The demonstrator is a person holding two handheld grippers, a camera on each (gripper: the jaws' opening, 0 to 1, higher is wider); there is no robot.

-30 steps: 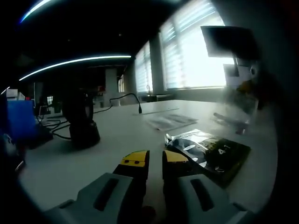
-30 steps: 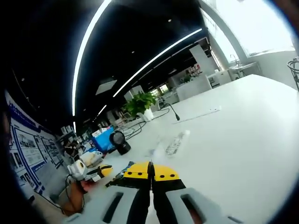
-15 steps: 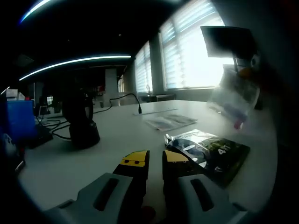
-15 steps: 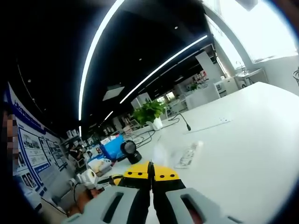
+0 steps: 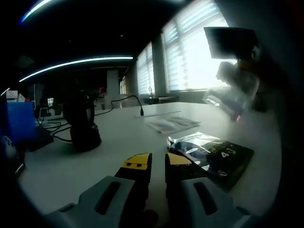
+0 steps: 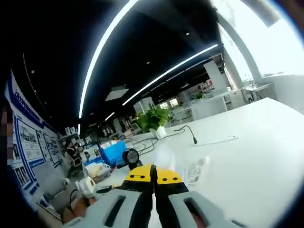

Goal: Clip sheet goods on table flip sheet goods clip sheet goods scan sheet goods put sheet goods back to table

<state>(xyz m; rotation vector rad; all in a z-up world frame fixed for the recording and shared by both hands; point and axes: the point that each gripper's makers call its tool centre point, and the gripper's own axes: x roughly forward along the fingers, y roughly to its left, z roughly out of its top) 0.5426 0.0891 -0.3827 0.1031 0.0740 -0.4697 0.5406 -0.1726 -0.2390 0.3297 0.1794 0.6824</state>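
Note:
My right gripper (image 5: 247, 64) hangs at the upper right of the left gripper view, shut on a clear sheet packet (image 5: 232, 94) held well above the white table (image 5: 118, 142). In the right gripper view its jaws (image 6: 153, 174) are pressed together, and the packet is a faint pale blur (image 6: 164, 154) just over the tips. My left gripper (image 5: 158, 161) rests low over the table with a narrow gap between its jaws and nothing in it. A dark printed packet (image 5: 218, 154) lies flat just right of its tips.
More clear flat packets (image 5: 172, 124) (image 6: 197, 168) lie farther out on the table near a thin desk microphone (image 5: 141, 110) (image 6: 193, 137). A black round fan (image 5: 83, 126) (image 6: 128, 156) and a blue box (image 5: 21, 127) (image 6: 111, 151) stand to the left. A potted plant (image 6: 152, 118) stands behind.
My right gripper has lifted the clear packet from near the table to high at the right and tipped it. The right gripper view has tilted upward. My left gripper has not moved.

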